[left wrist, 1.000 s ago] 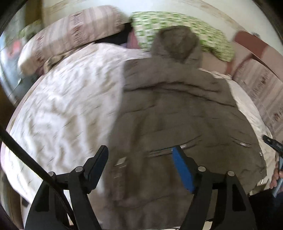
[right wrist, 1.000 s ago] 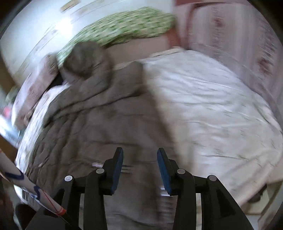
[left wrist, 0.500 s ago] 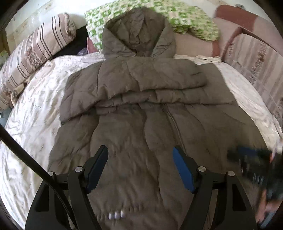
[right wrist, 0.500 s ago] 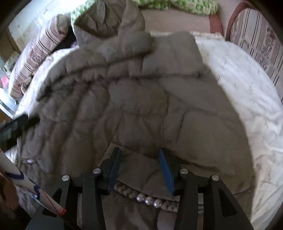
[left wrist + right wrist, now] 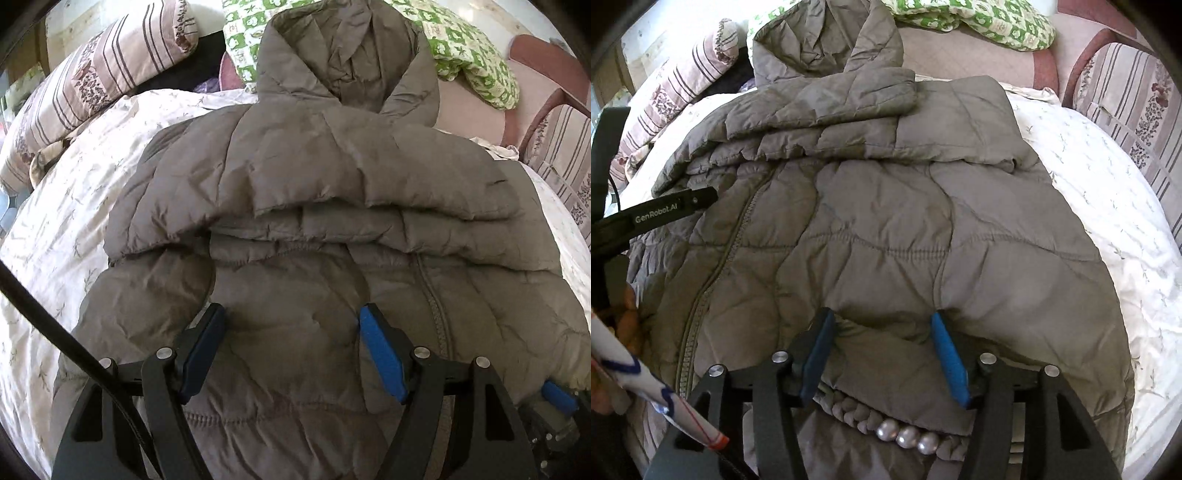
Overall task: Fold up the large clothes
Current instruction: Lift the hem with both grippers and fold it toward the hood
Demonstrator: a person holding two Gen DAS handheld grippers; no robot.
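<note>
Your left gripper (image 5: 291, 325) hangs low over the lower front of a grey quilted hooded jacket (image 5: 325, 229), its two blue-padded fingers spread wide with nothing between them but the puffy cloth beneath; whether the pads actually press the fabric you cannot tell from this view. Your right gripper (image 5: 882, 332) is likewise spread wide and empty, poised over the jacket's bottom hem (image 5: 905, 417), where a fold of cloth bulges up between its fingers and a braided trim with three pearl-like beads (image 5: 905, 435) shows just below. The jacket lies face up along a bed with a pale printed sheet (image 5: 55, 221), zipper (image 5: 731, 251) closed, hood (image 5: 343, 55) pointing away from you toward a striped pillow (image 5: 96, 81) and a green patterned pillow (image 5: 469, 48). Both sleeves are already laid across the chest, one over the other, so the sideways folds look done. The step in hand appears to be taking hold of the hem for the lengthwise fold. The next move likely calls for both grippers to close on the hem, well apart from each other, then lift and carry it together toward the hood, keeping the crossed sleeves tucked underneath as the thick padding bends.
</note>
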